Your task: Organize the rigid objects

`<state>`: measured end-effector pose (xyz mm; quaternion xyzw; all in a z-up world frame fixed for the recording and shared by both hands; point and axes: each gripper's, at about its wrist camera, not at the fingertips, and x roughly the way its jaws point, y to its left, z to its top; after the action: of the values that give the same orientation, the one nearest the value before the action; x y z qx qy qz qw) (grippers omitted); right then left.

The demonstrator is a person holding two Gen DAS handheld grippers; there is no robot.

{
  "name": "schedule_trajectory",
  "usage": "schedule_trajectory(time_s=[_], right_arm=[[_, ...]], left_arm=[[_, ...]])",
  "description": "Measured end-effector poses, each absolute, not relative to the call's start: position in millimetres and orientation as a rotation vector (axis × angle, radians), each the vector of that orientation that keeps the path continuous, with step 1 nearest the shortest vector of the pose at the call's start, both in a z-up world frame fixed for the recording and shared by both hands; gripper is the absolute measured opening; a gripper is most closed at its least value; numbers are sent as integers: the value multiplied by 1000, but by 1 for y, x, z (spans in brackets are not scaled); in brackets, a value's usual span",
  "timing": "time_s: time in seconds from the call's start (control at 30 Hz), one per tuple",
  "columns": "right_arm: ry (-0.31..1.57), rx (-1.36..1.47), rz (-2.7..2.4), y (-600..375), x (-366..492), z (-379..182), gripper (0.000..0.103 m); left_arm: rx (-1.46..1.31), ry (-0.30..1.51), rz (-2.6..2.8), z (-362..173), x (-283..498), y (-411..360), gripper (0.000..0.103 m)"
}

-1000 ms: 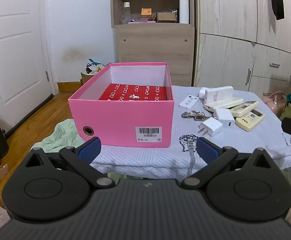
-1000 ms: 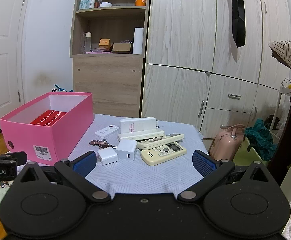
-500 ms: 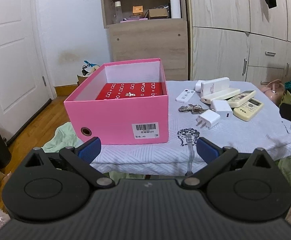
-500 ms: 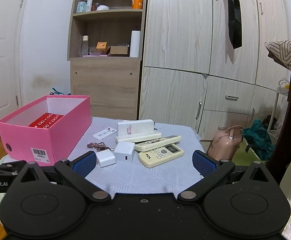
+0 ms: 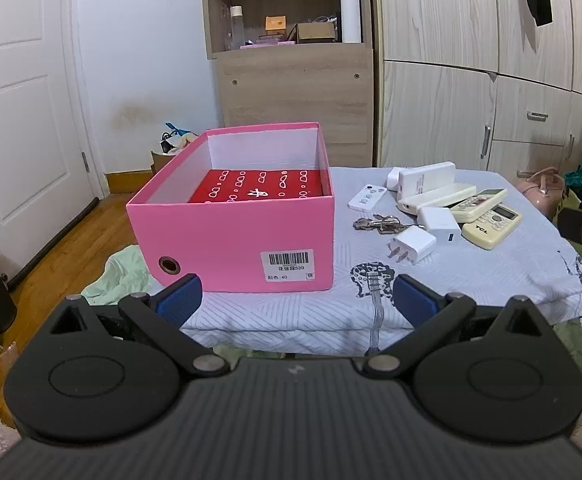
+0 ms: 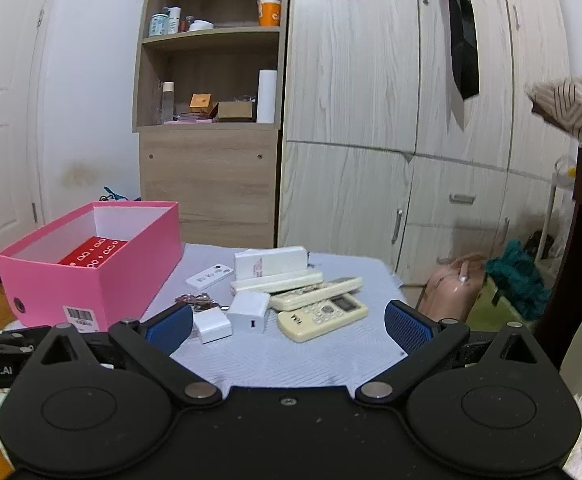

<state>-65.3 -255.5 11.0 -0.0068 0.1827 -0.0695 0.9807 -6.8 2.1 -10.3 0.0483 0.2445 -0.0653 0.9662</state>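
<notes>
Ahead of the left gripper (image 5: 297, 298) and right gripper (image 6: 289, 326), both spread wide and empty, the pink box (image 5: 235, 236) holds only a red packet (image 5: 259, 190), while remotes (image 6: 323, 314), chargers (image 6: 248, 312) and keys (image 6: 199, 301) lie loose beside it, apparently unsorted.

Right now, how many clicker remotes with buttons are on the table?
3. A small white remote lies nearest the pink box. Two cream air-conditioner remotes lie side by side at the right: the TCL one in front, the other behind it. More may hide underneath.
</notes>
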Motion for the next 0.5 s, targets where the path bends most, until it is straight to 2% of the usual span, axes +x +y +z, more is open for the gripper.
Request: schedule_trajectory(time_s=[0.5], right_arm=[[348, -43, -134, -252, -68, 9, 103]], left_arm=[[76, 482, -132, -10, -6, 6, 103]])
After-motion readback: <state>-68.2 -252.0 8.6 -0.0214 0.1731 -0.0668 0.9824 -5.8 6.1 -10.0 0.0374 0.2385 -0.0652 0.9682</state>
